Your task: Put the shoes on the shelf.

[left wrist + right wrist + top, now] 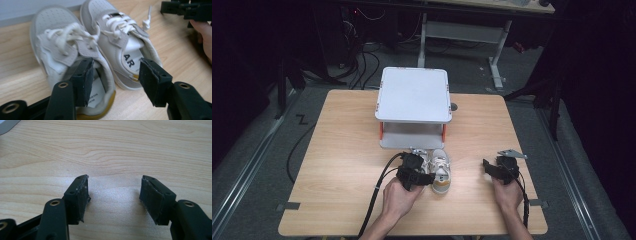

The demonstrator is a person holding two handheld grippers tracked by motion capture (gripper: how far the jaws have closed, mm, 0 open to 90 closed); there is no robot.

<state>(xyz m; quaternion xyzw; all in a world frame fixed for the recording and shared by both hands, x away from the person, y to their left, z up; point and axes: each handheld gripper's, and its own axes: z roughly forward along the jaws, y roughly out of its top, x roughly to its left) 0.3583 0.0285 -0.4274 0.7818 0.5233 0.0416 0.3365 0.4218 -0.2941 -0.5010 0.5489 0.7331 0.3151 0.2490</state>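
Observation:
A pair of small white and grey shoes with white laces and tan heels stands side by side on the wooden table [342,150], toes toward a grey shelf. My left gripper [414,167] is over their heels. In the left gripper view one shoe [57,45] lies left and the other shoe [120,37] right. The left gripper [115,67] has one jaw down in the left shoe's opening and the other at the right shoe's heel, with both inner collars in the gap and no pad visibly pressing. My right gripper [492,167] rests open over bare wood [115,187].
A grey two-level shelf [413,95] stands at the table's far middle, just beyond the shoes. Cables trail from both grippers toward the front edge. The right gripper [185,10] and its hand [206,32] appear at the top right of the left gripper view.

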